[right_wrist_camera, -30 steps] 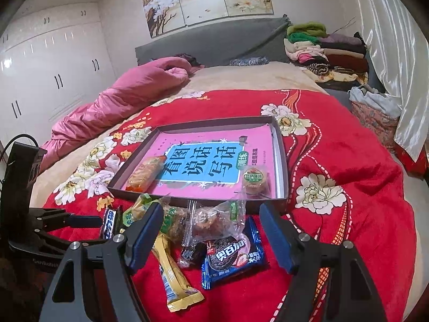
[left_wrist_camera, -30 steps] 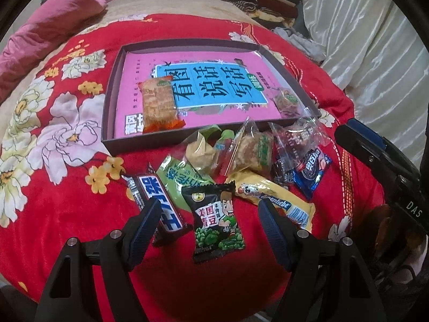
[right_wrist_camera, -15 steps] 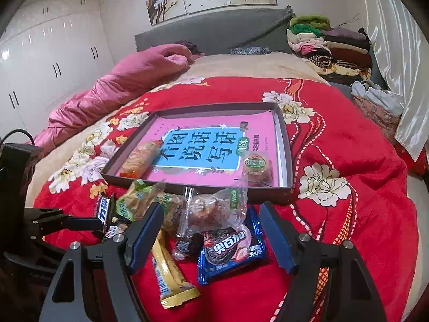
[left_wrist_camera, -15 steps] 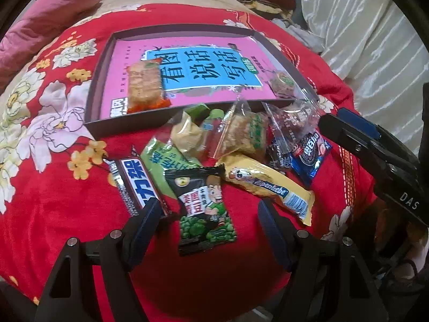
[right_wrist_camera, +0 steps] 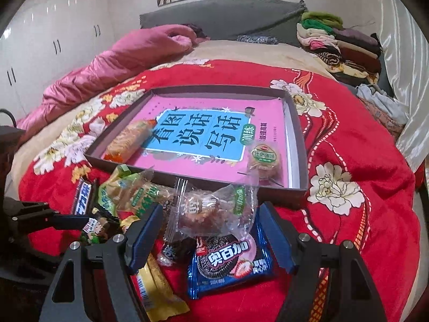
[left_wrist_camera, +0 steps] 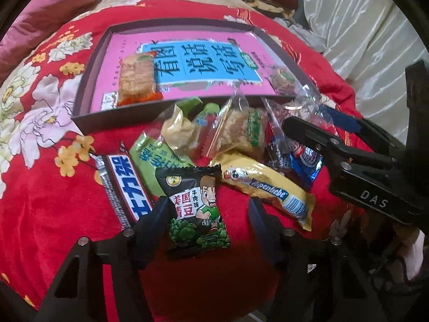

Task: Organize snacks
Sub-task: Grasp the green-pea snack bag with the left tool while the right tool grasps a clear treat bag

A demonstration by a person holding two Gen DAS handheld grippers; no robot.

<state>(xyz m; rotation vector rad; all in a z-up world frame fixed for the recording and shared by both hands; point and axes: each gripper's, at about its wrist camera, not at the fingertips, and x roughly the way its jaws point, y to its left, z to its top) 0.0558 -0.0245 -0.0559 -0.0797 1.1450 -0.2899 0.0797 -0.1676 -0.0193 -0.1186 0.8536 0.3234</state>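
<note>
A dark tray [left_wrist_camera: 88, 75] [right_wrist_camera: 299, 145] with a pink book inside lies on the red bed cover. It holds an orange cracker pack [left_wrist_camera: 136, 79] [right_wrist_camera: 128, 139] and a round pastry [left_wrist_camera: 284, 79] [right_wrist_camera: 264, 159]. A pile of snacks lies in front of it. My left gripper [left_wrist_camera: 203, 220] is open, its fingers on either side of a black green-pea packet [left_wrist_camera: 195, 204]. My right gripper [right_wrist_camera: 209, 230] is open around a clear-wrapped pastry [right_wrist_camera: 211, 212] lying on a blue Oreo pack [right_wrist_camera: 230, 265]. It also shows in the left wrist view [left_wrist_camera: 316, 126].
Other snacks in the pile: a Snickers bar [left_wrist_camera: 128, 185], a green pack [left_wrist_camera: 155, 161], a yellow Alpenliebe bar [left_wrist_camera: 268, 187], clear-wrapped cakes [left_wrist_camera: 241, 131]. A pink quilt [right_wrist_camera: 112, 64] lies at the far left, folded clothes [right_wrist_camera: 340, 43] at the far right.
Both grippers have moved forward and down towards the snack pile. The left fingers now flank the green-pea packet and the right fingers flank the clear-wrapped pastry.
</note>
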